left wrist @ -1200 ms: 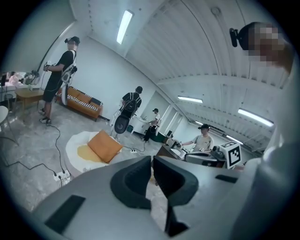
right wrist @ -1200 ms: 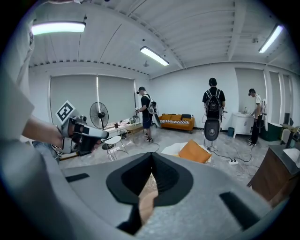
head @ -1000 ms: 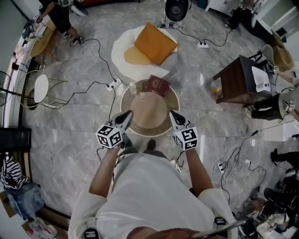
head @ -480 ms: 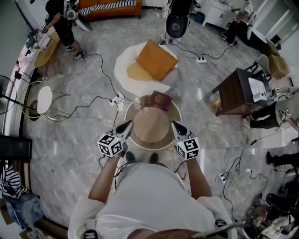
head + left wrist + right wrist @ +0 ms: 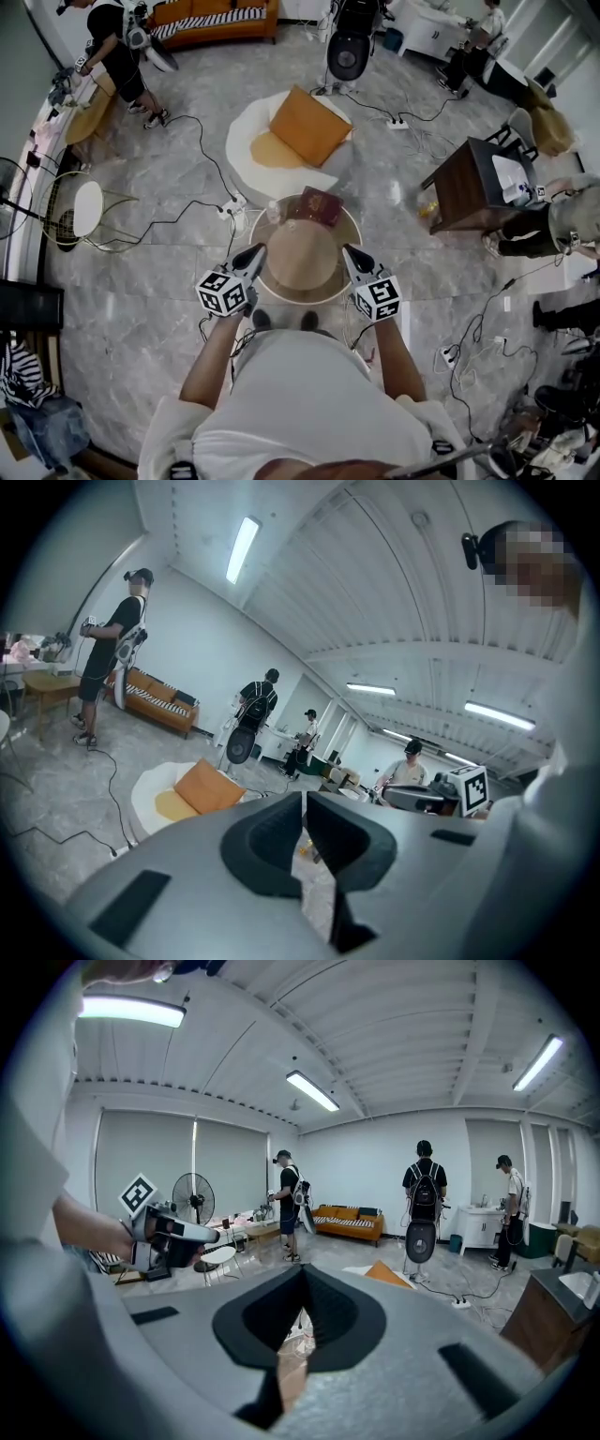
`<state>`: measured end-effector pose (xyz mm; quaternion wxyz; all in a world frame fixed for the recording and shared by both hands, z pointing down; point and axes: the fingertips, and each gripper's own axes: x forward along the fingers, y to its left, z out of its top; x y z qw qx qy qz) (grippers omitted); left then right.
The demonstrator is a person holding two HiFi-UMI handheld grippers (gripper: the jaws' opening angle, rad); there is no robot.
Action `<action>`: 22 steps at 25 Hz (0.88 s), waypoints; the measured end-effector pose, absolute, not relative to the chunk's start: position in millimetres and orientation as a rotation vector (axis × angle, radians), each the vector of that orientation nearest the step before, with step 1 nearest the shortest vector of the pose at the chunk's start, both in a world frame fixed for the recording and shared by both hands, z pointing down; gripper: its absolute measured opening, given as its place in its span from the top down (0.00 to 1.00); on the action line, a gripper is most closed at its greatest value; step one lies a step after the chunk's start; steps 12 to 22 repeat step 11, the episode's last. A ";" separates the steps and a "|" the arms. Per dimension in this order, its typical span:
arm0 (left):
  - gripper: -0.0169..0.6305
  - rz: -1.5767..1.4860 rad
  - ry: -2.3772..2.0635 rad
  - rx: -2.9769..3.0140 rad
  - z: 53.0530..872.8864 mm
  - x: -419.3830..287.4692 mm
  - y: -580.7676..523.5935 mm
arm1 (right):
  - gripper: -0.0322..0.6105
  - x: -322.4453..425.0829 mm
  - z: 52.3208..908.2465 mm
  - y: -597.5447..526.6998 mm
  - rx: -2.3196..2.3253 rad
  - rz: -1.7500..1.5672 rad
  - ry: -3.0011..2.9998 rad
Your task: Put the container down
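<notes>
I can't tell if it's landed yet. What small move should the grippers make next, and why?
Probably lower both together a little. The left gripper and right gripper, jaws shut, flank the tan container over the round table; whether it already rests there cannot be told.

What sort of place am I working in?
Probably a recording studio dressed as a lounge: orange sofa, power strip on the marble floor, a person wearing a backpack.
</notes>
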<state>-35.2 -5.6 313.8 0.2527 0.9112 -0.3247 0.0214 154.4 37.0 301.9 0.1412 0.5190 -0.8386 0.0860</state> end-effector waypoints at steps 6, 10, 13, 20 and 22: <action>0.94 0.040 -0.885 2.482 312.2 -31.5 -12.3 | 0.96 156.8 301.6 35.2 1.525 0.256 -2.424; 0.94 0.043 -0.883 2.485 310.6 -37.4 -13.5 | 0.96 152.0 302.6 34.7 1.533 0.260 -2.417; 0.94 0.044 -0.884 2.486 310.2 -39.4 -13.8 | 0.96 150.5 302.6 34.7 1.534 0.260 -2.415; 0.94 0.044 -0.884 2.486 310.2 -39.4 -13.8 | 0.96 150.5 302.6 34.7 1.534 0.260 -2.415; 0.94 0.044 -0.884 2.486 310.2 -39.4 -13.8 | 0.96 150.5 302.6 34.7 1.534 0.260 -2.415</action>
